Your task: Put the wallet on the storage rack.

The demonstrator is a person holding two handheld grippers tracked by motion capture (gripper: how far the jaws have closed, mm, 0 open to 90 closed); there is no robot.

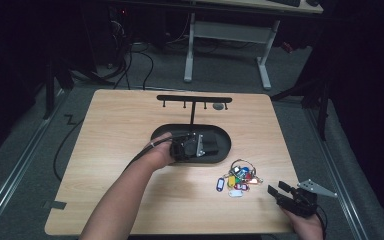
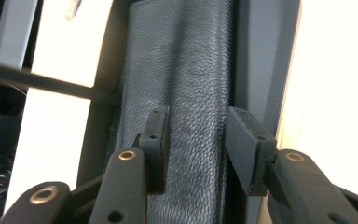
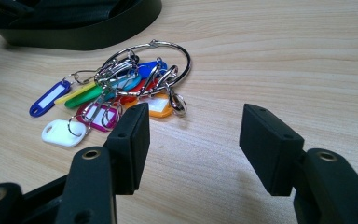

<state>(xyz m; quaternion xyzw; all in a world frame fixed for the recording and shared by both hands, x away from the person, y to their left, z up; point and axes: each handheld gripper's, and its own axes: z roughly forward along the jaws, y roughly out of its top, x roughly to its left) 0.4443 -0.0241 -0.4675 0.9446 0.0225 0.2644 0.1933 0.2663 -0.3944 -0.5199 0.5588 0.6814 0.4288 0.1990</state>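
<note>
Grippers at work over a pale wood-grain table: from above, the left gripper reaches into the oval black tray near the table's far edge. Its own view shows jaws parted, pads clear of the pebbled black leather wallet lying in the tray. The right gripper, jaws apart and empty, idles by the near right corner, facing the bunch of coloured plastic key tags on wire rings.

A hook bar stood just beyond the left claw, with a grey disc on the table by its right end. Farther beyond, a white-legged desk and cables sat on the floor.
</note>
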